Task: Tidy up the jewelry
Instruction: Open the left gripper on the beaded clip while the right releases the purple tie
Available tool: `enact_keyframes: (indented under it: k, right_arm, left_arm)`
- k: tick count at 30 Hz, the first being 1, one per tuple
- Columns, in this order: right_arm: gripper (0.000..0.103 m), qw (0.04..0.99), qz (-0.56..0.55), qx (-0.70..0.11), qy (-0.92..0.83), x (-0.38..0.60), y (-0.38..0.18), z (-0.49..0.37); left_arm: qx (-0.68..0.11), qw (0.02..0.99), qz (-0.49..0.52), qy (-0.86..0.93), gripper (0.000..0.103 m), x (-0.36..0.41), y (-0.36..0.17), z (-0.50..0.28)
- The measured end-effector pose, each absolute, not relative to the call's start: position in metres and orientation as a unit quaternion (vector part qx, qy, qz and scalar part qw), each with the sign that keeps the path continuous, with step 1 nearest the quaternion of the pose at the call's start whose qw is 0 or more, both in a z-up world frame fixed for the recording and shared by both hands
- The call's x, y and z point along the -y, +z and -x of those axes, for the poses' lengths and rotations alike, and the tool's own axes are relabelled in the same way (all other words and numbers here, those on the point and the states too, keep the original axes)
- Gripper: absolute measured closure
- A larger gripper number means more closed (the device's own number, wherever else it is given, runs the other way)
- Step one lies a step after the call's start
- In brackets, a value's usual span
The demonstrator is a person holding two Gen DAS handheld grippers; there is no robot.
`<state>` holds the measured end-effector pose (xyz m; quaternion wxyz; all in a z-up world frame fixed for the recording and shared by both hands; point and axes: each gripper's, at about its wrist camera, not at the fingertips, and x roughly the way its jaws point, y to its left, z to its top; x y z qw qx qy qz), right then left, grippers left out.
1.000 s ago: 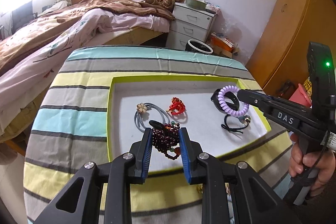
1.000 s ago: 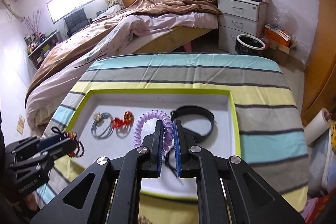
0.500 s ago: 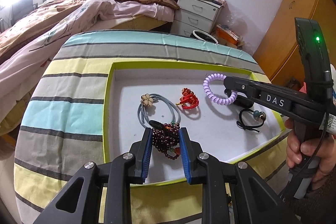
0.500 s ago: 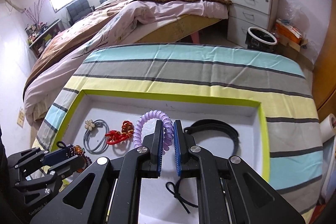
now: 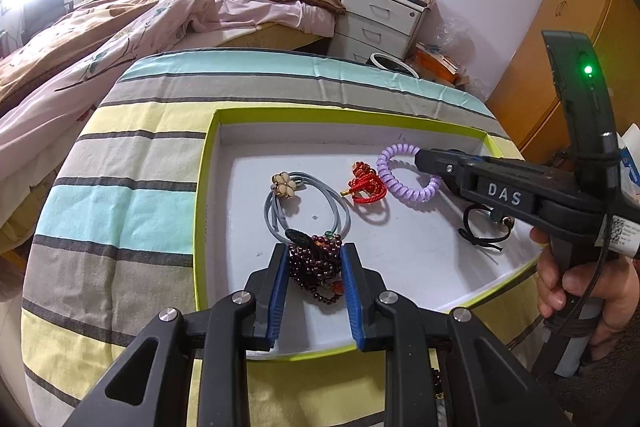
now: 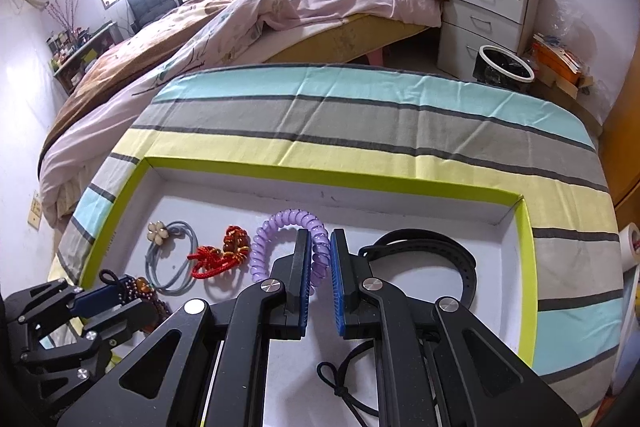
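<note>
A white tray with a lime-green rim (image 5: pixel 208 163) (image 6: pixel 320 171) lies on the striped tablecloth. My left gripper (image 5: pixel 314 263) is shut on a dark red bead bracelet (image 5: pixel 316 267) just above the tray's near left part; it also shows in the right wrist view (image 6: pixel 132 291). My right gripper (image 6: pixel 320 259) is shut on a purple coil hair tie (image 6: pixel 280 231) (image 5: pixel 400 175), low over the tray's middle. In the tray lie a grey hair tie with a flower (image 5: pixel 288 195) (image 6: pixel 168 251) and a red knotted cord (image 5: pixel 366 183) (image 6: pixel 224 255).
A black strap band (image 6: pixel 432 247) and a black cord with a bead (image 5: pixel 484 227) (image 6: pixel 344 379) lie in the tray's right part. Beyond the table (image 6: pixel 360 115) are a bed (image 6: pixel 248 11), a white drawer unit (image 6: pixel 484 15) and a bin (image 6: pixel 504 67).
My right gripper has carried the purple coil tie leftward across the tray, off the black band and toward the red cord, and lower. My left gripper still holds the bracelet, shifted slightly forward.
</note>
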<state>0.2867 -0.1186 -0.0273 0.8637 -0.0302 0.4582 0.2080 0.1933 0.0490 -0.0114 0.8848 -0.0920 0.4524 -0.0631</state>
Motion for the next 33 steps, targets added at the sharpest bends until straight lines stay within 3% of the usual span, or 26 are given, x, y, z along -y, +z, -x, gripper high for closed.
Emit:
enact_keyframes:
  k: [14,19,27,33]
  right_arm:
    - [0.091,0.864,0.048,-0.46,0.201,0.112,-0.031,-0.287]
    - [0.086,0.865,0.06,-0.455,0.202,0.109,-0.03,-0.285]
    - [0.081,0.868,0.06,-0.447,0.205,0.111,-0.025,-0.279]
    - [0.081,0.877,0.051,-0.429,0.211,0.117,-0.011,-0.263]
  left_arm:
    - [-0.452,0.885,0.094,-0.062,0.074,-0.049,-0.011,-0.195]
    - [-0.45,0.886,0.093,-0.061,0.062,-0.049,-0.01,-0.194]
    - [-0.446,0.888,0.09,-0.061,0.061,-0.046,-0.005,-0.189]
    - [-0.435,0.894,0.091,-0.067,0.054,-0.043,0.007,-0.172]
